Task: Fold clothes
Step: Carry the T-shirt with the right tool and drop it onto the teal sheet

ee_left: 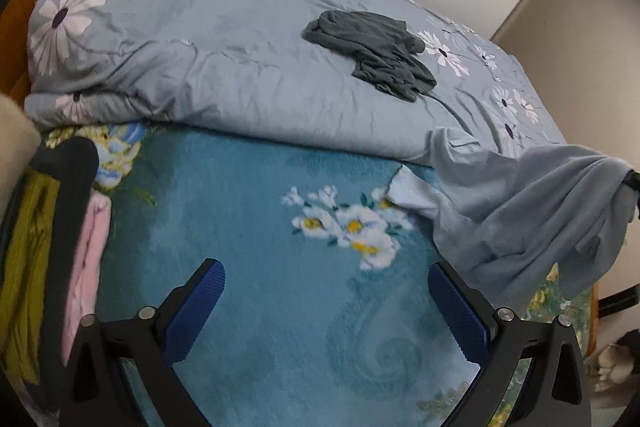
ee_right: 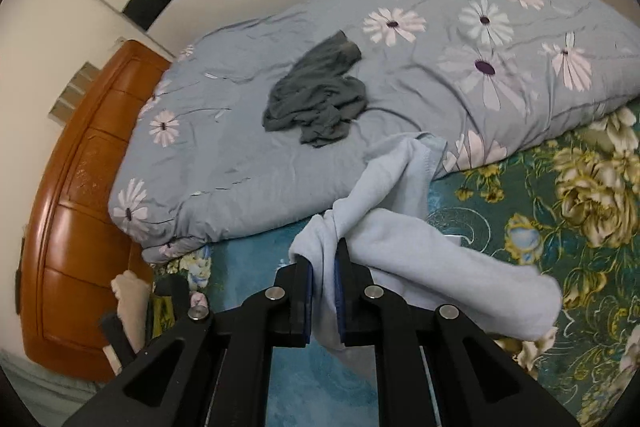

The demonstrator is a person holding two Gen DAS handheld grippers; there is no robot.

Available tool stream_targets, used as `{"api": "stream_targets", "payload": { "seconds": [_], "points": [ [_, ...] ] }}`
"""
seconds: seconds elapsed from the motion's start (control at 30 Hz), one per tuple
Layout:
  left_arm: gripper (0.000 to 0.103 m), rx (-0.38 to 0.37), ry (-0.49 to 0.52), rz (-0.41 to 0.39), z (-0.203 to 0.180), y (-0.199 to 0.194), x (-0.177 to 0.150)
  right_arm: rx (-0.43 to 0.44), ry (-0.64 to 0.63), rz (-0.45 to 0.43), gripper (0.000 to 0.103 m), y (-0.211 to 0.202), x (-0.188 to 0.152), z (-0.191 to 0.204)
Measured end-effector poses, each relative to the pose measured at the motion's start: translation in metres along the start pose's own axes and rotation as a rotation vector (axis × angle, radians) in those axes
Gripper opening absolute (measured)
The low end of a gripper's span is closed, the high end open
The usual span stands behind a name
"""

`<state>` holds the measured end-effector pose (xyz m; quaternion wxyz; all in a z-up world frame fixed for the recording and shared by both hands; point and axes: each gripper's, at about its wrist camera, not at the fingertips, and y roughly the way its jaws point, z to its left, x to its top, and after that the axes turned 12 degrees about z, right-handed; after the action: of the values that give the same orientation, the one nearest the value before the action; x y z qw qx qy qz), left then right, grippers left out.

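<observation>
the right claw [ee_right: 325, 259] pinches a pale blue garment [ee_right: 420, 263] above the bed [ee_right: 560, 227]; the left claw [ee_left: 326, 281] is spread, empty. a grey garment [ee_left: 372, 51] lies on the quilt [ee_left: 200, 39].

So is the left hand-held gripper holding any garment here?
No, the left hand-held gripper stands open over the bare teal blanket, nothing between its pads.

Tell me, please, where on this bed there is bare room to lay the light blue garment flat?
The teal floral blanket lies bare between the rolled duvet, the pink cloth and the open left tool. The duvet top carries a crumpled grey garment. The light blue garment, pinched in the right tool, crowds that edge.
</observation>
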<state>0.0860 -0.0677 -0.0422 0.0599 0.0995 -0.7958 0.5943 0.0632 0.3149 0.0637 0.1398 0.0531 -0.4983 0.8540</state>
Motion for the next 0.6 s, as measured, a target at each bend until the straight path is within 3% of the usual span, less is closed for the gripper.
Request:
{"api": "stream_targets", "payload": {
  "seconds": [0.13,0.37,0.5,0.6],
  "points": [
    [0.103,-0.037,-0.05,-0.005,0.006,-0.013,-0.011,0.081,-0.087,-0.026,0.01,-0.018,-0.01,0.039],
    [0.103,0.016,-0.106,-0.112,0.034,-0.056,-0.022,0.299,-0.302,-0.051,0.009,-0.056,-0.032,0.118],
    [0.103,0.048,-0.143,-0.176,0.051,-0.085,-0.032,0.372,-0.277,-0.083,0.009,-0.084,-0.042,0.1],
    [0.103,0.081,-0.138,-0.187,0.052,-0.094,-0.042,0.269,-0.205,-0.018,0.009,-0.072,-0.048,0.052]
  ]
}}
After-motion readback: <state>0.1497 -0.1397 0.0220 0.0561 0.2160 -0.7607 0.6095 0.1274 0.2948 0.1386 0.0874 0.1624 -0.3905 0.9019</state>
